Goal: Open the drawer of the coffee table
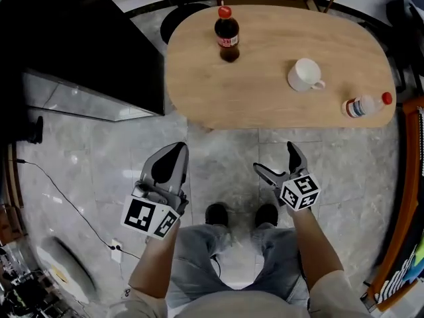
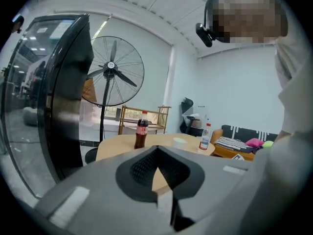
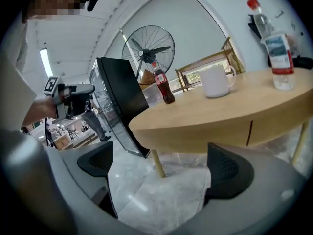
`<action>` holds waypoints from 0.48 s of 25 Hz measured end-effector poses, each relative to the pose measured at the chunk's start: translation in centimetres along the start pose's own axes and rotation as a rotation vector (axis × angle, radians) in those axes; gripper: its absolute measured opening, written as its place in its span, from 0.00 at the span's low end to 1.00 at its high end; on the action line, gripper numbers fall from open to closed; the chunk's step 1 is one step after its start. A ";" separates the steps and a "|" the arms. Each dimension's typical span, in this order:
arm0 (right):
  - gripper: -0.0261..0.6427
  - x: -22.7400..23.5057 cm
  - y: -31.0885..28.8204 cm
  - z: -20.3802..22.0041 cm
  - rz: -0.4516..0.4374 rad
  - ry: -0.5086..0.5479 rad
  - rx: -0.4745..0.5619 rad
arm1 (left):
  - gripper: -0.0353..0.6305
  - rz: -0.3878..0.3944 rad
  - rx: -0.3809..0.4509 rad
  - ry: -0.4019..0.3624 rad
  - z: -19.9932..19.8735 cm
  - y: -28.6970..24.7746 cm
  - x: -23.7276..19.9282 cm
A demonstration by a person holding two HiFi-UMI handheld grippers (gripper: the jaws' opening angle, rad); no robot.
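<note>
Spanning the floor ahead of both grippers, the oval light-wood bench (image 1: 265, 91) shows a thin vertical drawer seam (image 3: 251, 131) in its near edge band, flush and closed. The grey left gripper (image 1: 177, 148) hangs clenched and empty, short of that edge. The grey right gripper (image 1: 274, 158) gapes released, holding nothing, apart from the seam. A dark cola bottle (image 1: 226, 35) stands near the far edge.
</note>
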State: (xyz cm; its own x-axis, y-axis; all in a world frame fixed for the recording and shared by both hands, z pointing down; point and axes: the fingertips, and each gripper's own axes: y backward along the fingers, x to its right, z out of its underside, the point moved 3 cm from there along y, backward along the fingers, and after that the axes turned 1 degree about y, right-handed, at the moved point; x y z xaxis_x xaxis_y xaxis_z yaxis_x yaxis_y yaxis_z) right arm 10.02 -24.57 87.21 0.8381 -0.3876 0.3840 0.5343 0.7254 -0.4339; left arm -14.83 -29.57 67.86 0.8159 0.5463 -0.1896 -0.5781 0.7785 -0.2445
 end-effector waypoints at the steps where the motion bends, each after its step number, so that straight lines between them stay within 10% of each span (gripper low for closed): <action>1: 0.92 0.7 -1.0 0.7 -0.013 -0.018 0.011 | 0.05 -0.002 0.004 -0.005 0.8 -0.4 -0.3; 12: 0.91 7.0 -11.2 7.4 -0.128 -0.412 0.196 | 0.05 -0.037 0.035 -0.057 5.1 -1.4 -3.6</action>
State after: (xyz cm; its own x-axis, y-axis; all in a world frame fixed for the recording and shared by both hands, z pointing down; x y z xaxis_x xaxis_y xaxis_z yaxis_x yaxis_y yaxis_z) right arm 9.06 -31.20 100.76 0.6320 -0.2514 0.7330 0.5663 0.7955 -0.2155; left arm -16.91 -31.06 73.78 0.8368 0.5327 -0.1263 -0.5473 0.8084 -0.2166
